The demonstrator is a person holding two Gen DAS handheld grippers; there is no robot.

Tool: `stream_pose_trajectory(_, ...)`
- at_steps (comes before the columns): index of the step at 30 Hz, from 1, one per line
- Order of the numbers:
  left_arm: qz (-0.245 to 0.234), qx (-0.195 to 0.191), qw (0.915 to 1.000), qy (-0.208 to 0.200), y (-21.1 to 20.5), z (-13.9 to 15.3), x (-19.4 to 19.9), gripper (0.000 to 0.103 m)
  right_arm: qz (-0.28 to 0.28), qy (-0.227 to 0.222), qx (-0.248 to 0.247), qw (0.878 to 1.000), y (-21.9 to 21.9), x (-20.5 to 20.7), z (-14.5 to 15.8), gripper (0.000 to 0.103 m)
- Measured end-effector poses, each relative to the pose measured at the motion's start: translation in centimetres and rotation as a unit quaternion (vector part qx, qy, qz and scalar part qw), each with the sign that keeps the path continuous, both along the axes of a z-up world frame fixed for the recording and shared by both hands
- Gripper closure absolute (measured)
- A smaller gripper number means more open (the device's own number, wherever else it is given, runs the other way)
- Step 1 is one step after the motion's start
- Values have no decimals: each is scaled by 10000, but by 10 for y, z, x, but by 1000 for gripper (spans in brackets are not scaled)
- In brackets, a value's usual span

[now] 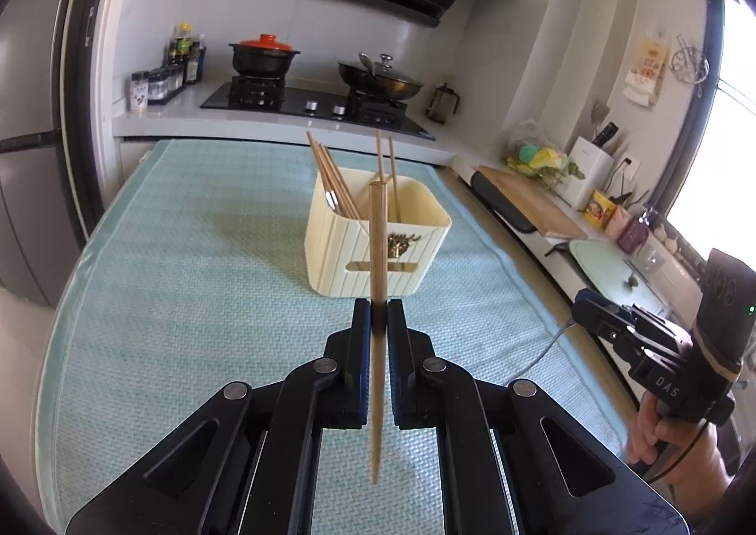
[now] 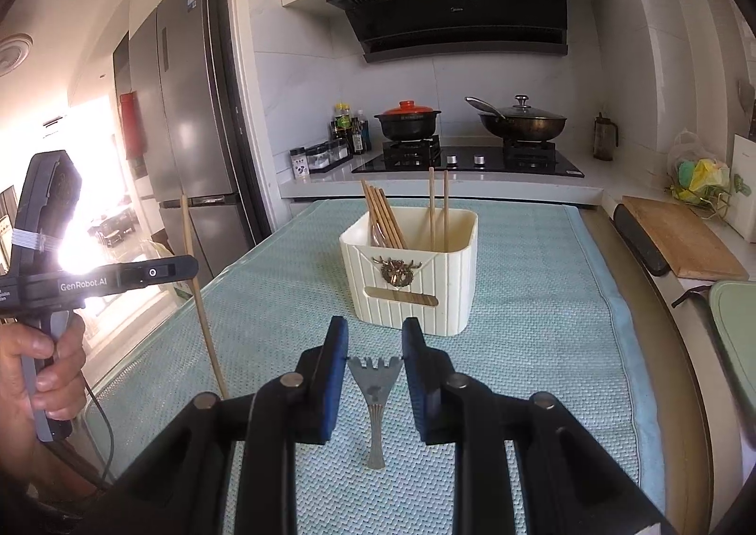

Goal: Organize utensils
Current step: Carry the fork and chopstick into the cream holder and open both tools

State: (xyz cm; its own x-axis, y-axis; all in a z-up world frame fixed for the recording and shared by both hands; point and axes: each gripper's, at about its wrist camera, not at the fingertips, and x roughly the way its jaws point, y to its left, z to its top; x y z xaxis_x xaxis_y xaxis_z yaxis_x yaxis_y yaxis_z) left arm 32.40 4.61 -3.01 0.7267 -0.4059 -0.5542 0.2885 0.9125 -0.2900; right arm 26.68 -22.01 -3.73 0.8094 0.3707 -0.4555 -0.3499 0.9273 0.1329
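My left gripper (image 1: 378,306) is shut on a wooden chopstick (image 1: 377,251), held above the mat in front of the cream utensil holder (image 1: 378,251); the chopstick points toward the holder. The holder (image 2: 416,284) has several chopsticks in its left part and two in its right part. My right gripper (image 2: 373,336) holds a metal fork (image 2: 375,398) by its tined head between its jaws, above the mat and in front of the holder. The left gripper with its chopstick (image 2: 201,294) also shows at the left of the right wrist view.
A teal mat (image 1: 189,275) covers the table. Behind it is a stove with a red-lidded pot (image 2: 408,119) and a wok (image 2: 522,119). A wooden cutting board (image 2: 680,237) lies on the right counter. A fridge (image 2: 189,133) stands at left.
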Motion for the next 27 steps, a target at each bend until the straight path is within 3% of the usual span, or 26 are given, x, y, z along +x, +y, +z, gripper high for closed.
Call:
stream_pose_trajectory(13,-62,-90,9997,-200,3,33,20,98,52,-313,-51,9995,0,19,43,79)
stream_pose_trajectory(27,30,-95,9940,-1085,-14,135,98,98,-132,-944,-42,9954,-5,103,134,79)
